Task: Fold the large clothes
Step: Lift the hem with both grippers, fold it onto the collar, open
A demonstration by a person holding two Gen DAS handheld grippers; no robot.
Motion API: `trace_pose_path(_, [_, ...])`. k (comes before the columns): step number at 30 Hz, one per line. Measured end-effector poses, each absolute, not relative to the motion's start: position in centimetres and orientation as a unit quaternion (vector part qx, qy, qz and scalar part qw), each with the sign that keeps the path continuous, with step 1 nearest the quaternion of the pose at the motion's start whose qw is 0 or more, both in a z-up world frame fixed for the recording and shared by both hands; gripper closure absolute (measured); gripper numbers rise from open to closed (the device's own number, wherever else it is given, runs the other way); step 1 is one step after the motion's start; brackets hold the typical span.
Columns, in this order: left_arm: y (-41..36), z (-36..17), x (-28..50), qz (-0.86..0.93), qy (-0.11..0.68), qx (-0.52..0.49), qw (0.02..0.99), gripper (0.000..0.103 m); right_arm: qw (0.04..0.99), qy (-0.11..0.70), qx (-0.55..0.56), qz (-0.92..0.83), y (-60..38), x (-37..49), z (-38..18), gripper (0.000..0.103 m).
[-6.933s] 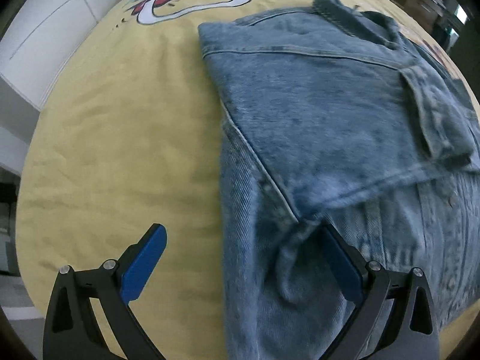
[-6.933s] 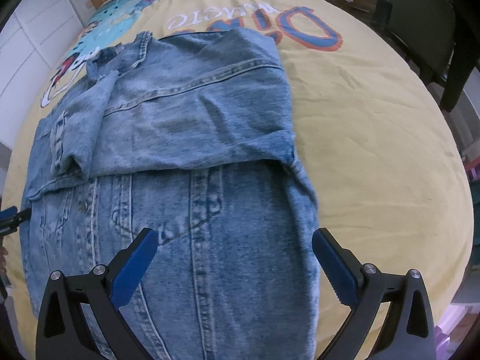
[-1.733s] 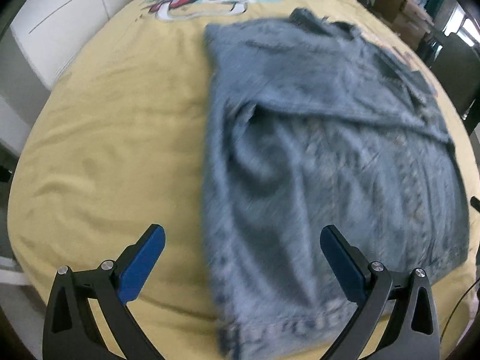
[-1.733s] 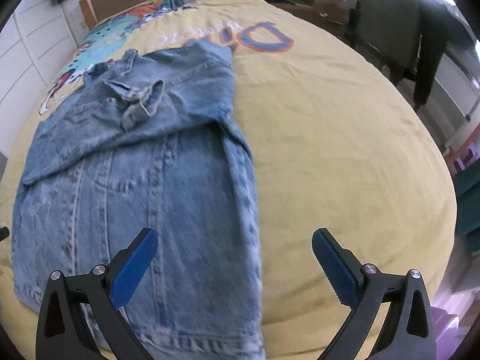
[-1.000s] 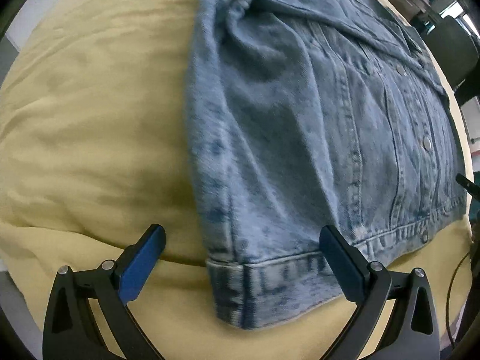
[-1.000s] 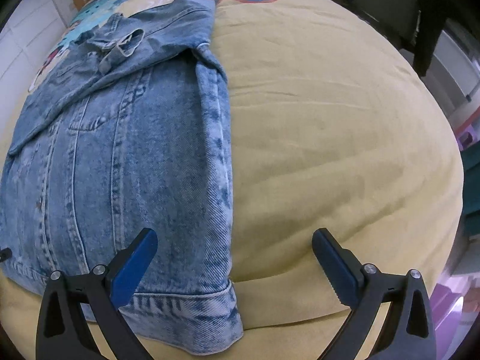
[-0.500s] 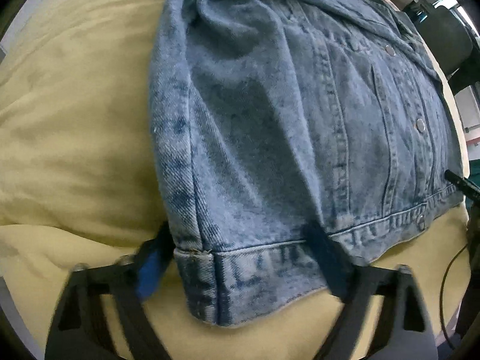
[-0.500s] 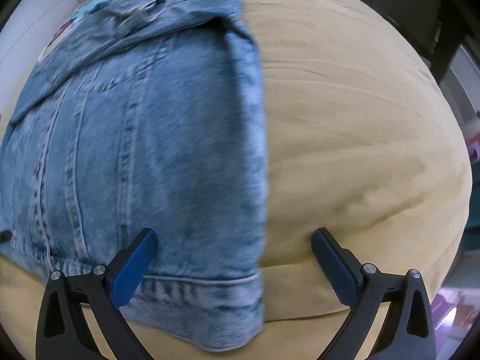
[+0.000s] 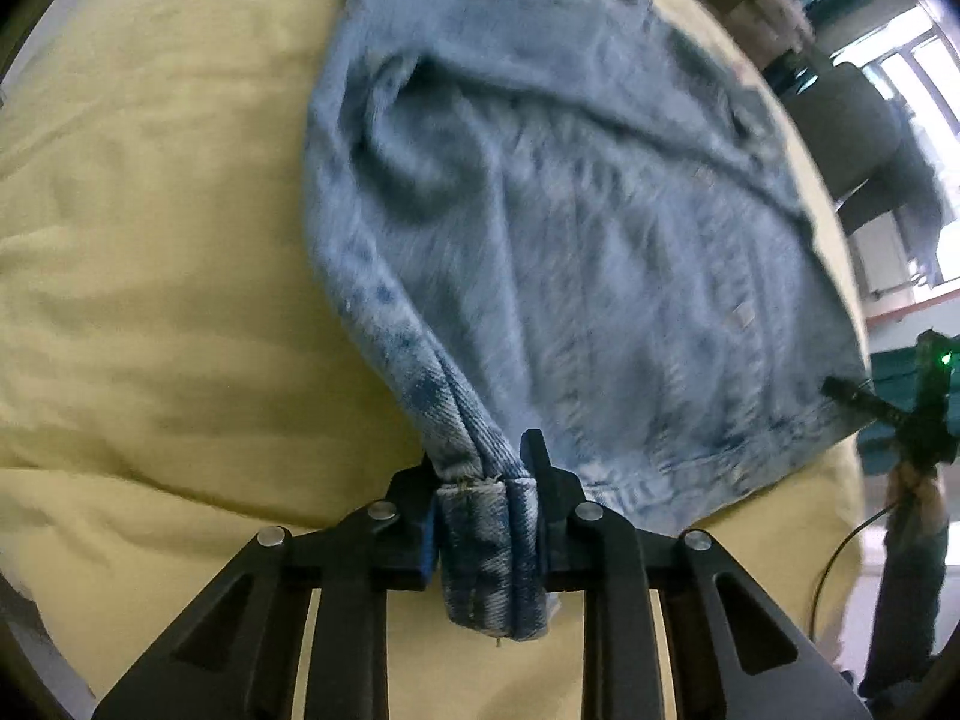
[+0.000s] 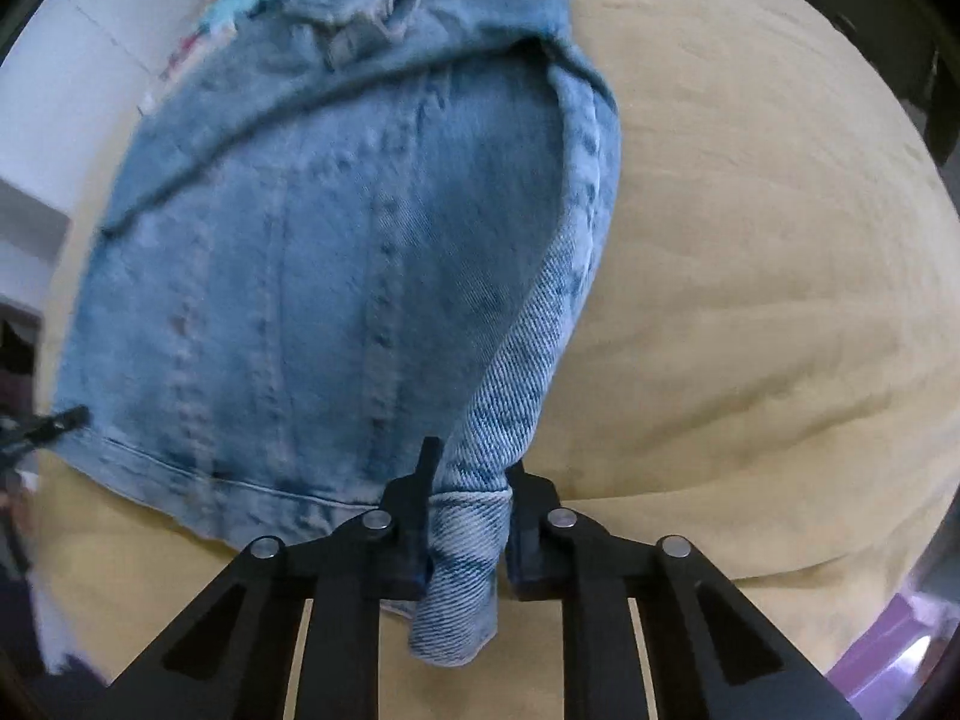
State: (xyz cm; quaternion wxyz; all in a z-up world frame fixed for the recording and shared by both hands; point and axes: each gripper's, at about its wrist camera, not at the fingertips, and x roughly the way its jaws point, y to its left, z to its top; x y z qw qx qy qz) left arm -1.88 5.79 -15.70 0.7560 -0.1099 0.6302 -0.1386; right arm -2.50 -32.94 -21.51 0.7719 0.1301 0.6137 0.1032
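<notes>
A light blue denim jacket [image 9: 570, 228] lies on a yellow bedspread [image 9: 150, 240], sleeves folded in across its upper part. My left gripper [image 9: 480, 480] is shut on the jacket's near left hem corner, which bunches between the jaws. My right gripper [image 10: 468, 480] is shut on the near right hem corner of the same jacket [image 10: 336, 252]. The hem edge stretches between the two grippers and lifts slightly off the bed. The right gripper's tip shows at the right edge of the left wrist view [image 9: 864, 402].
The yellow bedspread [image 10: 750, 300] carries a printed cartoon and letters at the far end. White wall panels [image 10: 78, 78] stand to the left. A dark chair [image 9: 858, 138] and boxes stand beyond the bed's right side.
Both grippers went from wide open over the hem to shut on its two near corners. The corners now rise off the bed and the cloth wrinkles.
</notes>
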Motion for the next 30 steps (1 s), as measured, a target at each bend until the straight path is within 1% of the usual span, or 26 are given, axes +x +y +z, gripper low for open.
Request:
trace_pose_path(7, [5.2,-10.5,1.9,-0.144,0.585,-0.132,0.787,0.084,0.790,0.564,0.188,0.150,-33.2,0.2,-16.7,0.089])
trace_pose_path(11, [6.4,-6.7,4.8,-0.138,0.542,-0.142,0.817,0.085,0.807,0.530,0.211,0.154,-33.3,2.0,-14.0,0.090])
trace_pose_path(16, [8.4,-3.7,8.4,-0.127,0.502,-0.167,0.839,0.086,0.830,0.489,0.228,0.143,-34.8,5.3,-10.8,0.090])
trace_pose_path(20, [9.4,-2.6,11.3,-0.111,0.485,-0.166,0.851,0.086,0.840,0.457,0.258,0.140,-36.5,8.7,-8.6,0.090])
trace_pose_path(23, [10.5,-2.5,13.5,-0.099,0.477,-0.186,0.853,0.086,0.846,0.452,0.250,0.132,-36.6,11.6,-7.8,0.090])
trace_pose_path(30, [12.8,-3.9,20.0,-0.077,0.478,-0.229,0.844,0.085,0.844,0.457,0.254,0.124,-36.4,19.4,-8.5,0.090])
